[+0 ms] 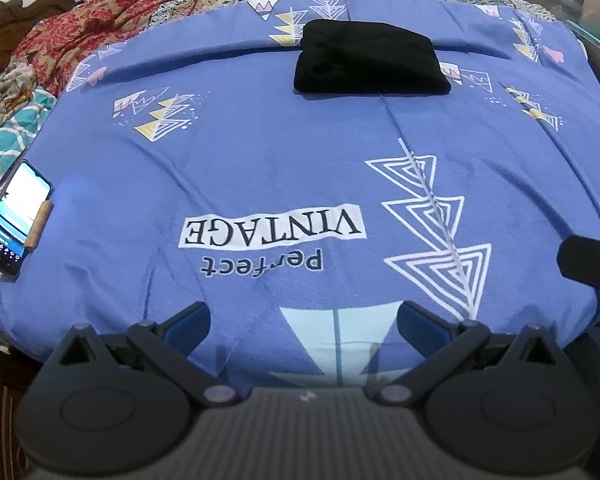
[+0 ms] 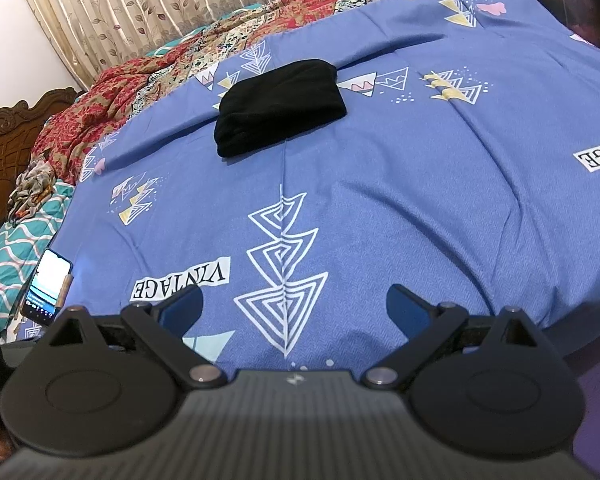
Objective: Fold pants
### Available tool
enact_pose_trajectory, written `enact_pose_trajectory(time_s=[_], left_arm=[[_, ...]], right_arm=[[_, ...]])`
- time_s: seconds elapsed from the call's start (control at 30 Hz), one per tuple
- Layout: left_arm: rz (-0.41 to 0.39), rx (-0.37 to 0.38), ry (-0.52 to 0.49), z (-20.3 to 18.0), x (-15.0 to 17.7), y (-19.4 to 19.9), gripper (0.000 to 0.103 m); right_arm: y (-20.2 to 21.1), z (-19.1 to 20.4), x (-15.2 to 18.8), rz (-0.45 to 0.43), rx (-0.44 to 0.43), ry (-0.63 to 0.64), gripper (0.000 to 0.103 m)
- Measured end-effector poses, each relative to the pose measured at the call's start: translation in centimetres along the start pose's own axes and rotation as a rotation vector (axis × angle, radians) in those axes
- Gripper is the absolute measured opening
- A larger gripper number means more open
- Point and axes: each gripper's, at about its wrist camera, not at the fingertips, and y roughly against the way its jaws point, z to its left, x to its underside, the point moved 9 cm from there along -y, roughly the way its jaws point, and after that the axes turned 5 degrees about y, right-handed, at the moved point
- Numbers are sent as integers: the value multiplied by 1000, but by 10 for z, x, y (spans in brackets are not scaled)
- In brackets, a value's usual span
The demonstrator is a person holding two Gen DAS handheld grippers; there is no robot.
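Note:
The black pants (image 1: 370, 60) lie folded into a compact bundle on the far part of the blue printed bedsheet (image 1: 260, 152). In the right wrist view the same pants (image 2: 278, 108) sit left of centre on the bedsheet (image 2: 420, 200). My left gripper (image 1: 303, 322) is open near the bed's front edge, far from the pants, with nothing between its blue pads (image 1: 188, 324). My right gripper (image 2: 294, 306) is open too, also at the near edge and holding nothing. A dark part of the right gripper (image 1: 592, 264) pokes in at the right of the left wrist view.
A lit phone (image 1: 14, 220) lies at the left edge of the sheet, also seen as the phone (image 2: 48, 286). Crumpled red patterned blankets (image 1: 80, 36) pile at the back left. A carved wooden headboard (image 2: 8, 140) stands left, curtains (image 2: 140, 4) behind.

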Motion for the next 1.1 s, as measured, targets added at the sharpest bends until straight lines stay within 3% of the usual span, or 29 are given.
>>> enact_pose_trajectory(time_s=[0.47,1.1], left_arm=[[2,47,10,-6,3,5,103],[41,29,31,0,7,0,103]], right_arm=[[0,-1,0,0,0,-2,100],[0,0,-1,4,3,-1,100]])
